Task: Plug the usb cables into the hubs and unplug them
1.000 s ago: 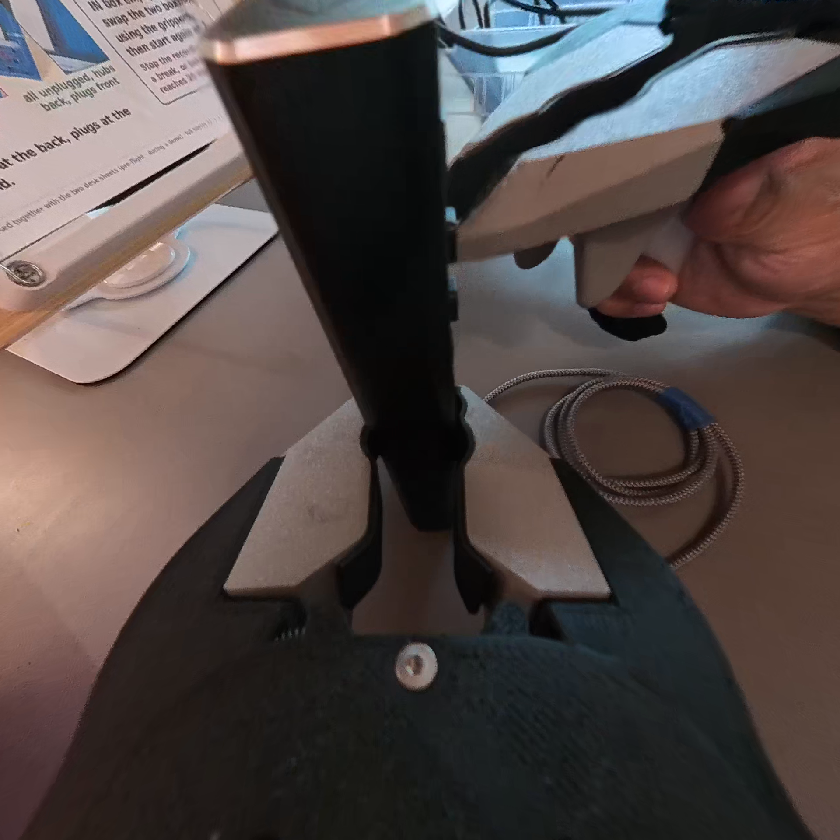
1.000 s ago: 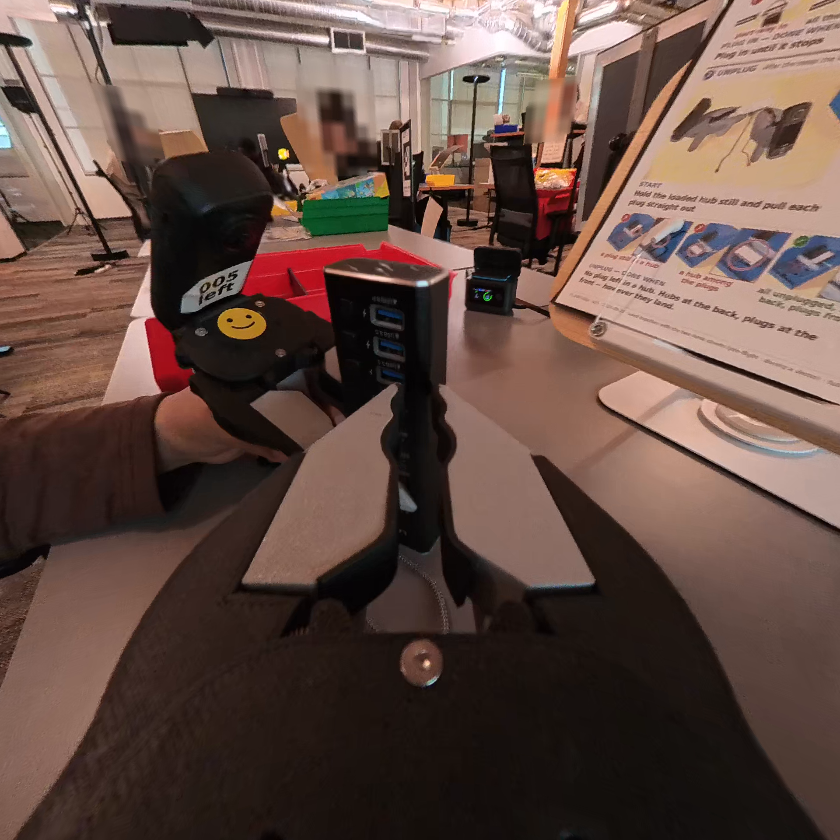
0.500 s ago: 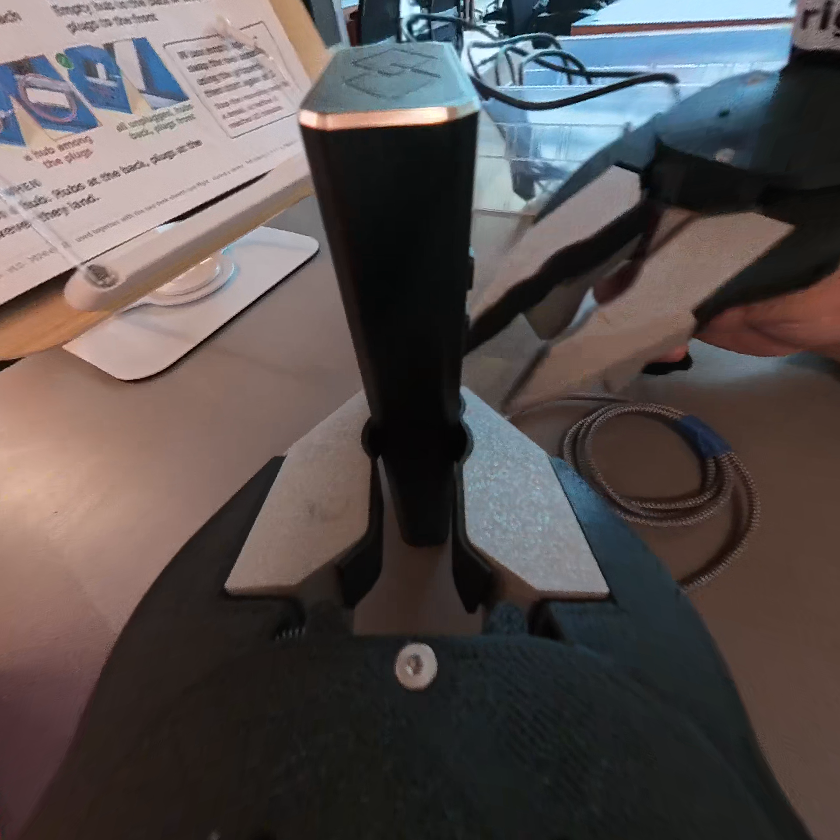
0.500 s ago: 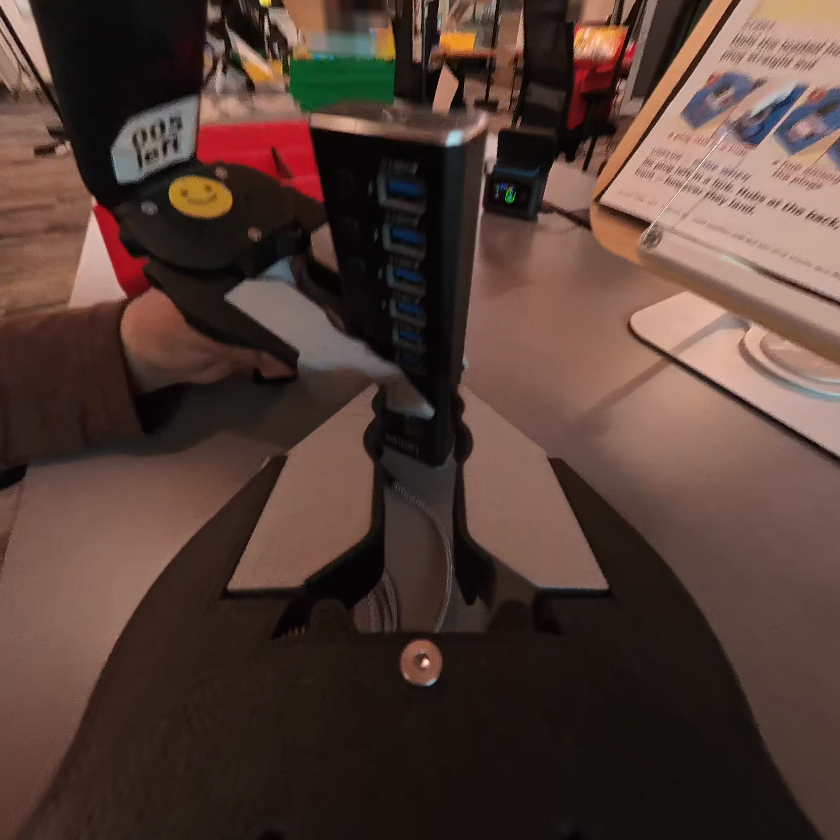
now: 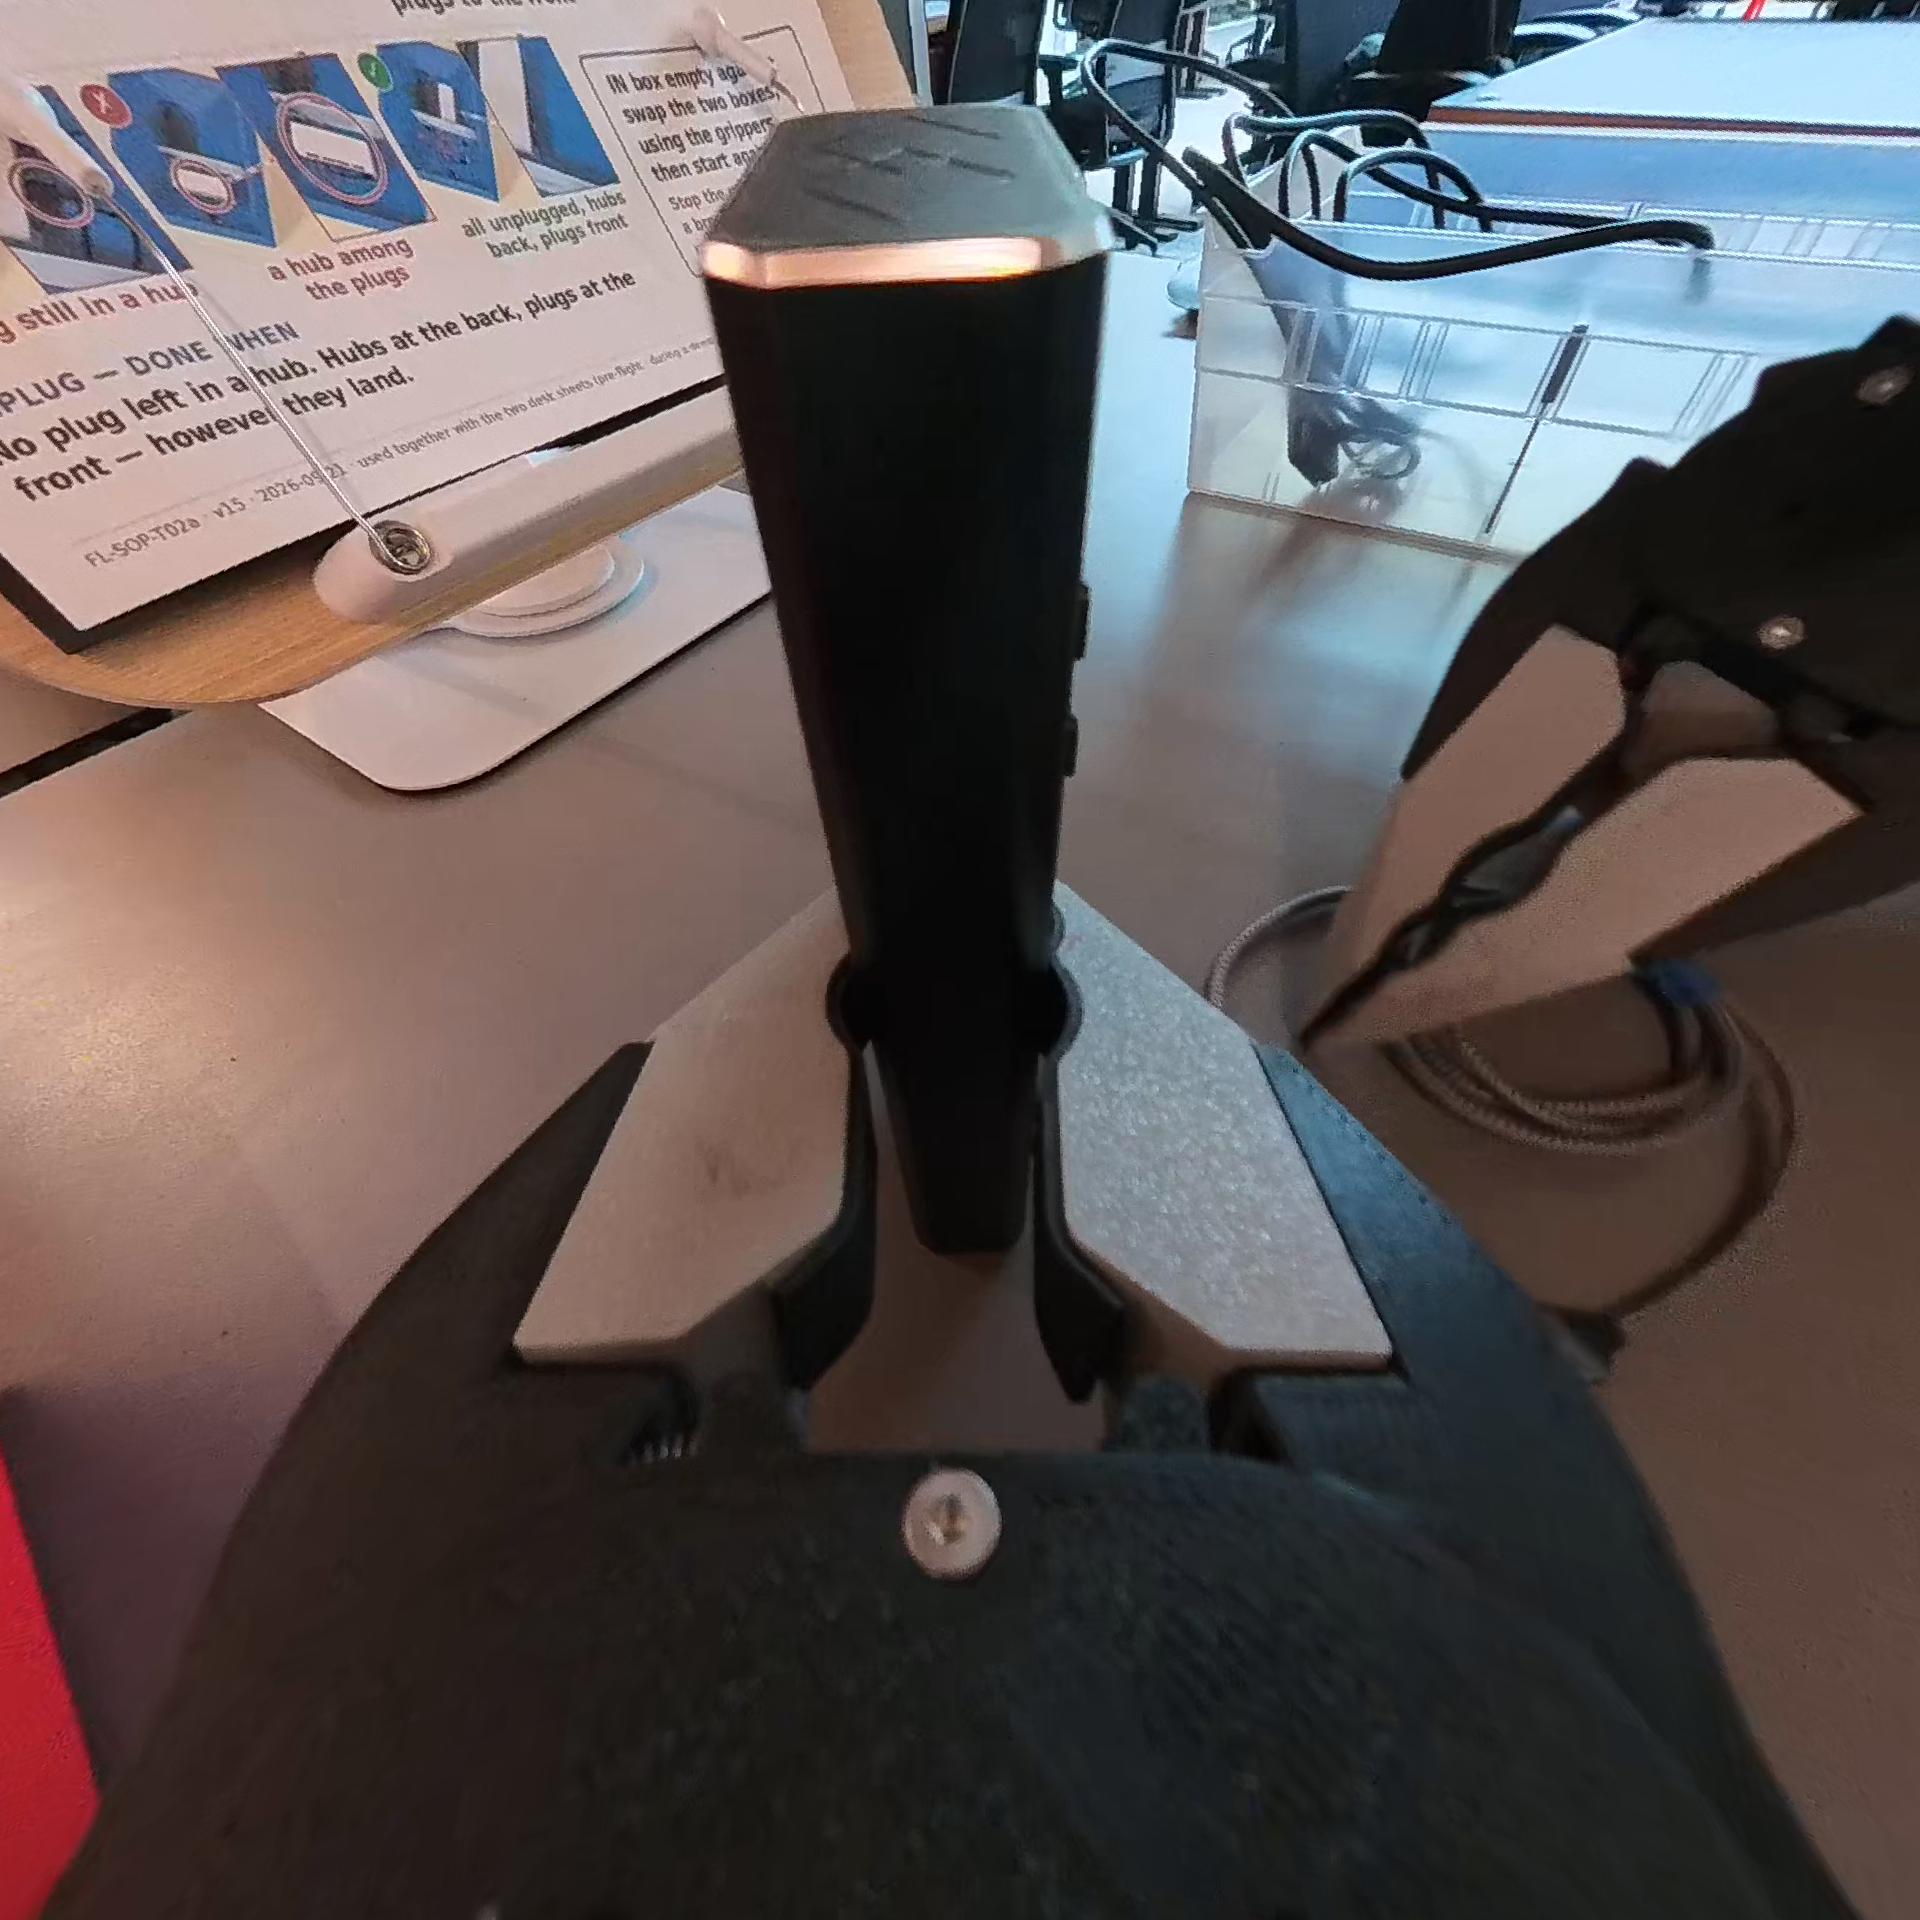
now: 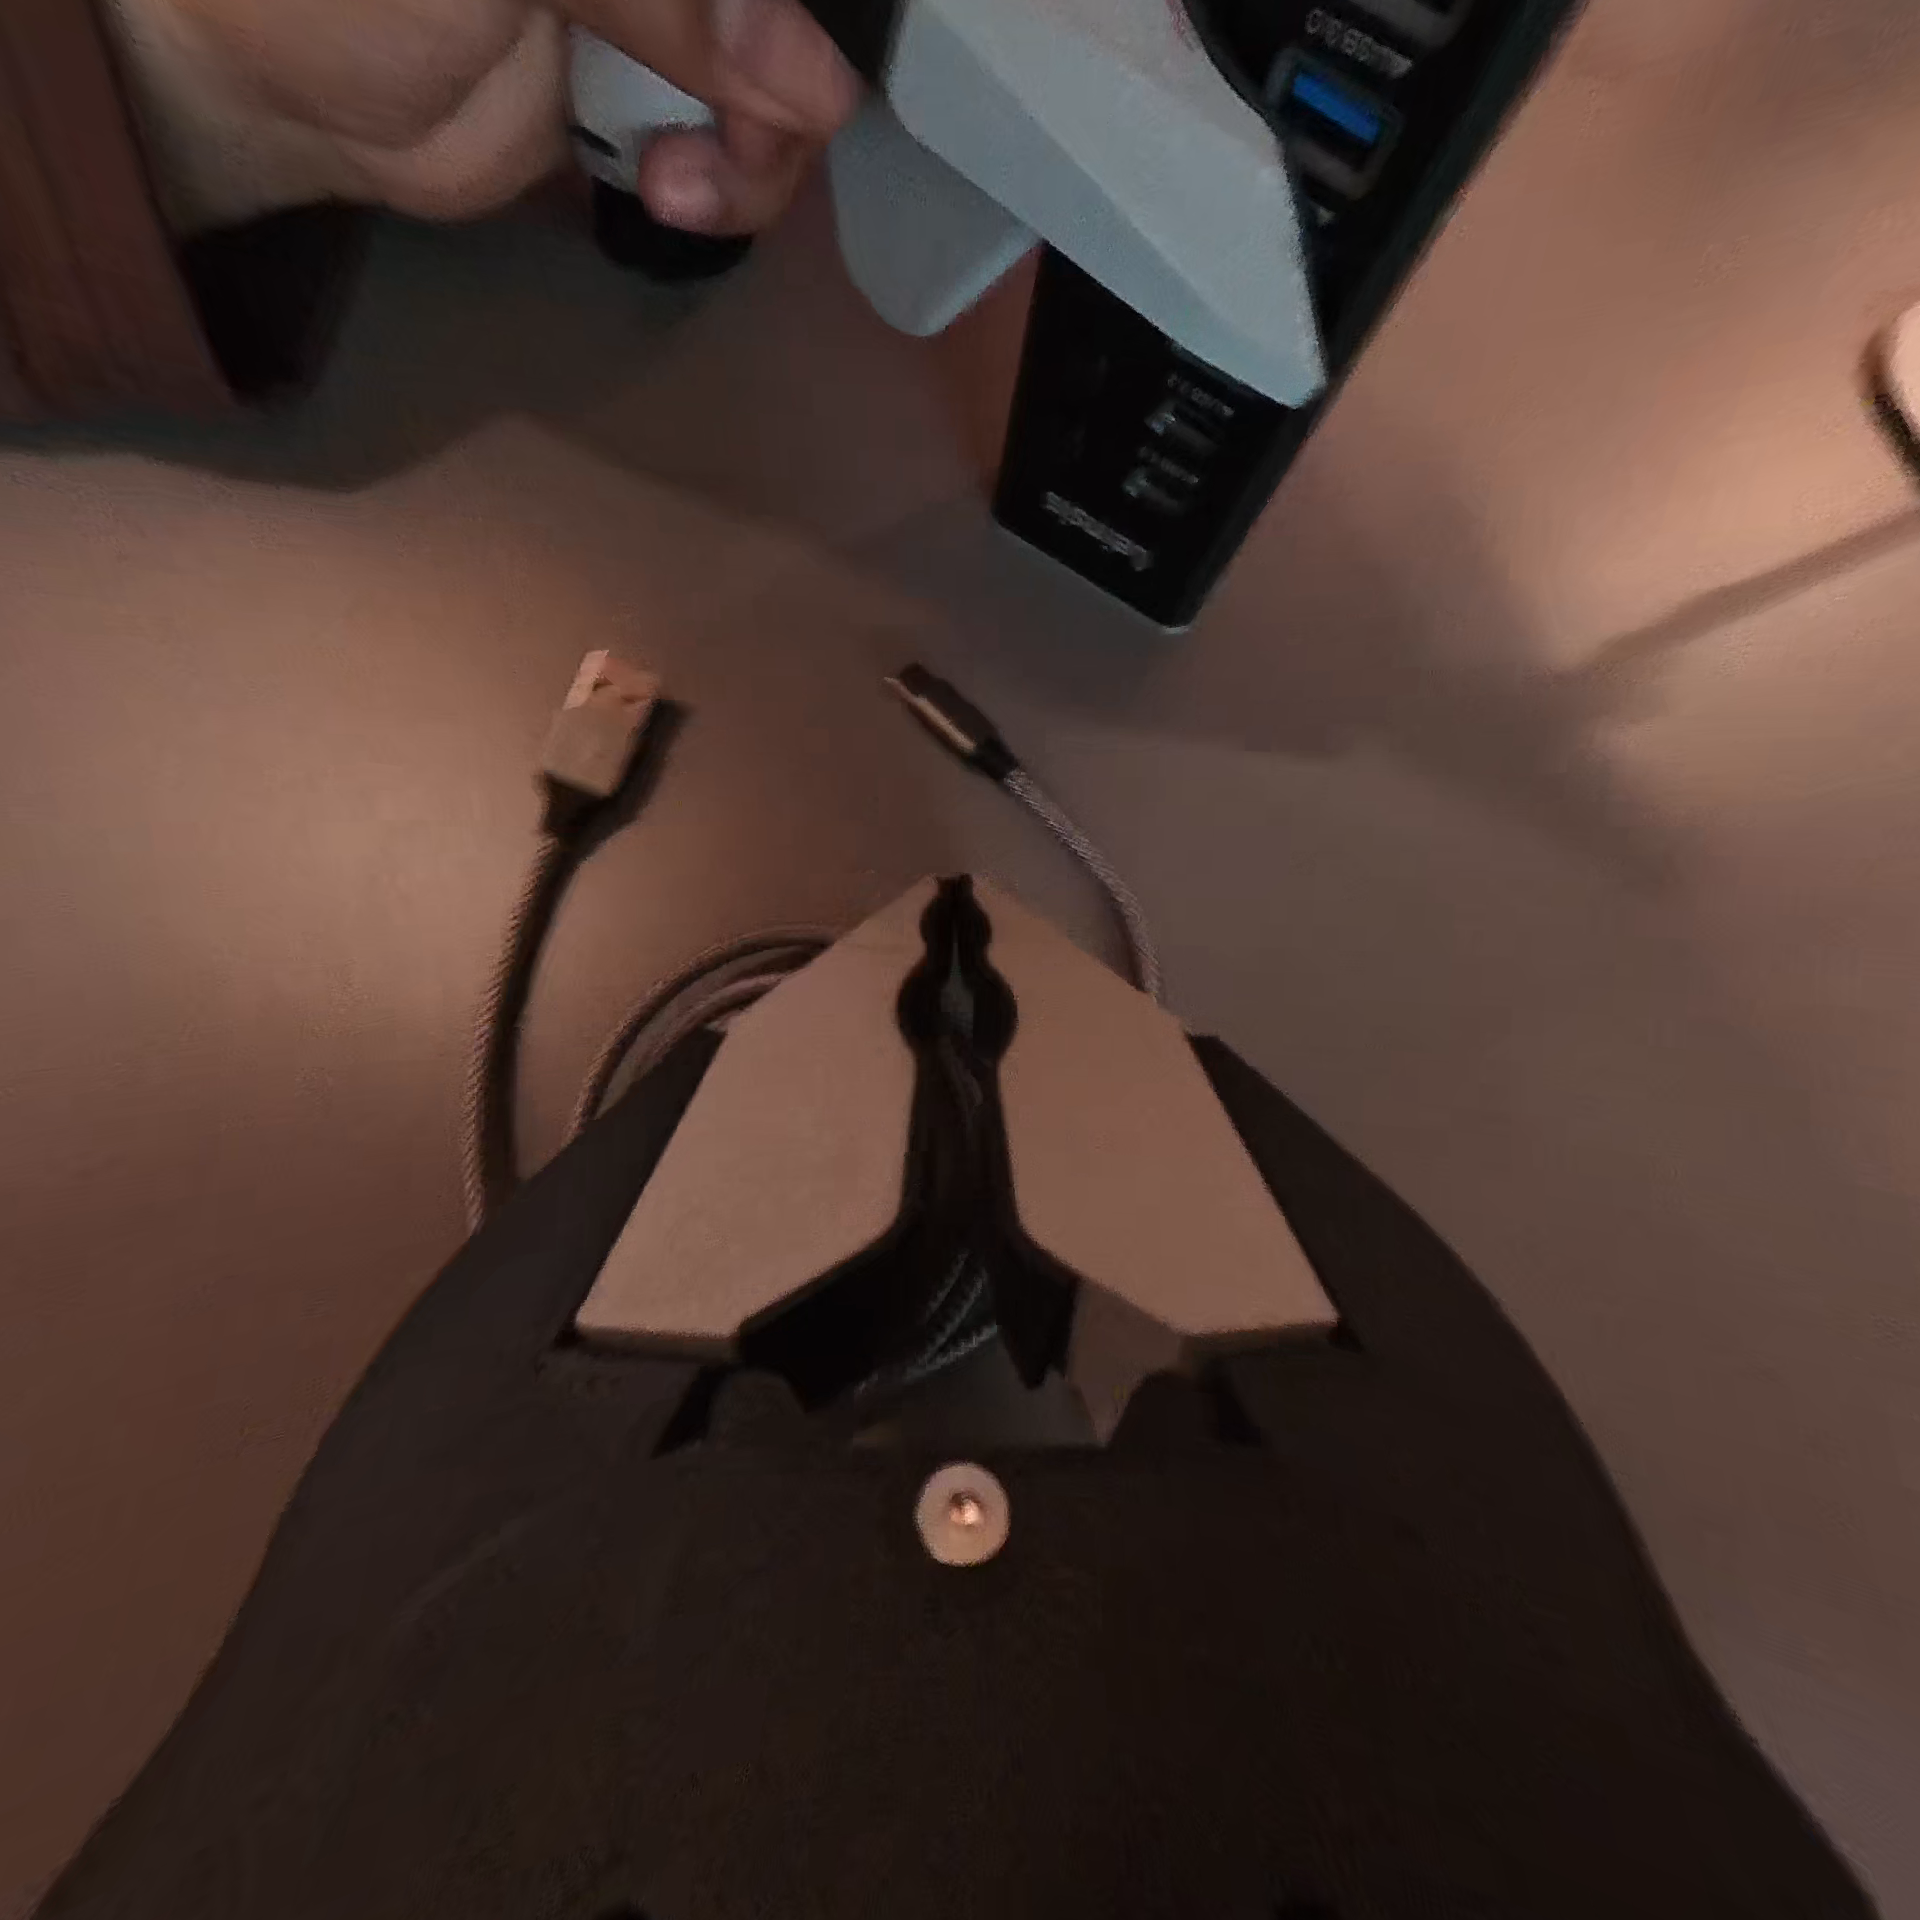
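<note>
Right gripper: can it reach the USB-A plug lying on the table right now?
Probably, once freed: the USB-A plug lies uncovered just ahead-left of the right gripper, but its jaws look shut on the braided cable coil.

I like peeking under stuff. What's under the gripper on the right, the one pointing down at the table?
A coiled braided cable lies under the right gripper, its two plugs poking out ahead on the table. The gripper hides most of the coil.

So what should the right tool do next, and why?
Probably lift the right tool, which looks shut on the cable, so a plug comes up toward the hub. Both plugs lie loose on the table, and the left tool holds the hub upright.
</note>
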The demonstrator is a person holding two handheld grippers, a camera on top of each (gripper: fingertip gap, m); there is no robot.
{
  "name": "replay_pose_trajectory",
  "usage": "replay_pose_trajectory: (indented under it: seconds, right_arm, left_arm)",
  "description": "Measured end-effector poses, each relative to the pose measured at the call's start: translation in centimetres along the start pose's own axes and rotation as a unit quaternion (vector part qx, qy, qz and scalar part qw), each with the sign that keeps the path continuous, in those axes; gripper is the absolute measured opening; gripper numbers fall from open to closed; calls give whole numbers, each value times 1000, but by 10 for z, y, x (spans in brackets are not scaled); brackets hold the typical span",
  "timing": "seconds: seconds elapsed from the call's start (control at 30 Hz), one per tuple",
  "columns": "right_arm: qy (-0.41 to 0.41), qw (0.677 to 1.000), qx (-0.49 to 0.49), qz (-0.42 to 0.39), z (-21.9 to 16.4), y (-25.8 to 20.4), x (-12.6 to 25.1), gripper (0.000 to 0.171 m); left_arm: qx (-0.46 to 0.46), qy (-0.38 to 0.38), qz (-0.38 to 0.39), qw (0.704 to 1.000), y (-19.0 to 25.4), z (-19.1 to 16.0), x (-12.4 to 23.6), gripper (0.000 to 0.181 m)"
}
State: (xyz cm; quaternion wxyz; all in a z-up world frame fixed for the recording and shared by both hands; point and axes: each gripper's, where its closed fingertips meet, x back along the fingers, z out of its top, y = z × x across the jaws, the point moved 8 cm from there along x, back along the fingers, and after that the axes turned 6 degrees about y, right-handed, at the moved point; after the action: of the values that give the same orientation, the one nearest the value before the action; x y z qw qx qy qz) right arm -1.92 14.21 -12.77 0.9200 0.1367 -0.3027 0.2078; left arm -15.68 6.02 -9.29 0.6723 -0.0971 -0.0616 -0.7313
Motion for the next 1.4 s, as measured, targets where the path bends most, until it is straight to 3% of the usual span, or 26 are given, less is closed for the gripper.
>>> replay_pose_trajectory:
  seconds: [0.03, 0.2, 0.4, 0.6, 0.9, 1.4]
  right_arm:
    - [-4, 1000, 1, -24, -3, 6, 3, 0]
    - [-20, 995, -39, -92, -20, 31, 22, 0]
    - [75, 980, -133, -128, -20, 54, 52, 0]
    - [155, 967, -188, -72, -15, 56, 62, 11]
    - [167, 975, -150, 1, -1, 36, 52, 20]
    - [132, 990, -53, 7, 9, 2, 33, 22]
  left_arm:
    - [-1, 0, 0, 1000, 0, 0, 0, 27]
    - [-10, 1, 1, 1000, 2, 0, 0, 27]
    - [-1, 1, -4, 1000, 0, 0, -1, 27]
    - [-5, 1, -2, 1000, 1, 1, -1, 27]
    - [3, 1, -9, 1000, 0, 0, -1, 27]
    - [38, 18, -27, 999, -1, 2, 1, 29]
